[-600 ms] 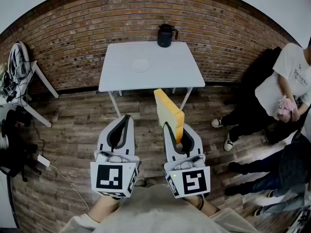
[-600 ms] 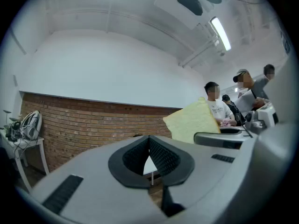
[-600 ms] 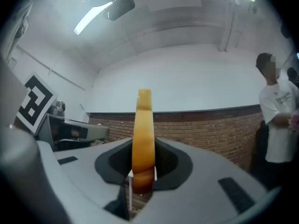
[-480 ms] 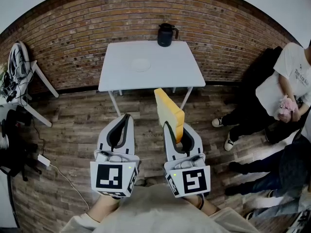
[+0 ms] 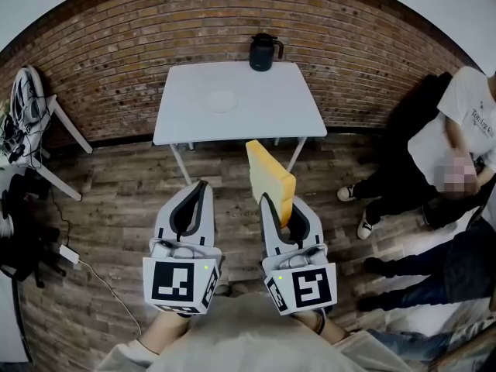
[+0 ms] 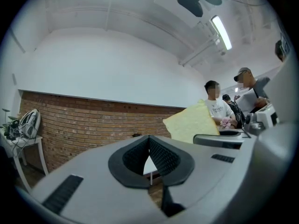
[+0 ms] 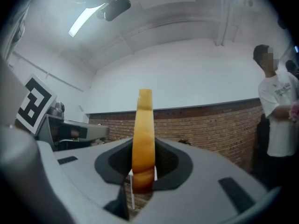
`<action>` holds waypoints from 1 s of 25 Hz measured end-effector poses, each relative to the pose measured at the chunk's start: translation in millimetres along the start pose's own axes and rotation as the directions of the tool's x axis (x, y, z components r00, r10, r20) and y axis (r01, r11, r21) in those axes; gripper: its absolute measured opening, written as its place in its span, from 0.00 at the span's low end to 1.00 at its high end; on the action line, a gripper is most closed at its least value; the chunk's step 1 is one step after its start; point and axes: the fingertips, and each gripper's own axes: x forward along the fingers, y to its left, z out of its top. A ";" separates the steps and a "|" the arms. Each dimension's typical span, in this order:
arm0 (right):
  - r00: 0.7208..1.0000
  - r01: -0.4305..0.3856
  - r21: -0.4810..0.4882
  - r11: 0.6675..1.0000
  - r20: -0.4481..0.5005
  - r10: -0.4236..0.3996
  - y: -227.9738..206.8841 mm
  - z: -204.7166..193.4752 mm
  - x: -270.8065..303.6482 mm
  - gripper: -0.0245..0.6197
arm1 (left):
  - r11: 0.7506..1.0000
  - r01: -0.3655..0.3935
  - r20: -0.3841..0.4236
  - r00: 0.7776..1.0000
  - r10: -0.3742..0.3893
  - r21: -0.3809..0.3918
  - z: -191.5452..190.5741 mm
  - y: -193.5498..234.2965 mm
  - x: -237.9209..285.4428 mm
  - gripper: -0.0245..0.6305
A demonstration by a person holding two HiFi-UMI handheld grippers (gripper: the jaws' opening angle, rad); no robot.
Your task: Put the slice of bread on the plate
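A yellow slice of bread stands on edge between the jaws of my right gripper, which is shut on its lower end. In the right gripper view the bread rises edge-on from the pads. My left gripper hangs beside it, shut with nothing in it; its pads meet in the left gripper view, where the bread shows off to the right. Both grippers hover over the wooden floor, well short of the white table. A small white plate lies on that table, left of centre.
A black kettle stands at the table's far edge against the brick wall. Two people are at the right, one seated low. A white chair with cables stands at the left. Bare floor lies between me and the table.
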 end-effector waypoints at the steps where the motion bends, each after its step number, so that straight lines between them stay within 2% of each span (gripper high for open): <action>1: 1.000 0.001 0.001 1.000 -0.001 -0.001 -2.4 -0.5 -0.6 0.18 | 1.000 -0.002 -0.001 1.000 0.002 0.000 -0.3 -0.8 0.9 0.05; 13: 1.000 -0.015 0.019 1.000 -0.006 0.015 -27.0 -12.5 0.5 0.18 | 0.996 -0.095 -0.004 0.996 0.094 -0.005 -9.4 14.2 3.8 0.05; 25: 1.000 -0.026 0.013 1.000 0.004 0.026 -35.6 -22.6 27.3 0.18 | 0.994 -0.105 0.010 0.994 0.105 0.003 -16.4 29.5 27.8 0.05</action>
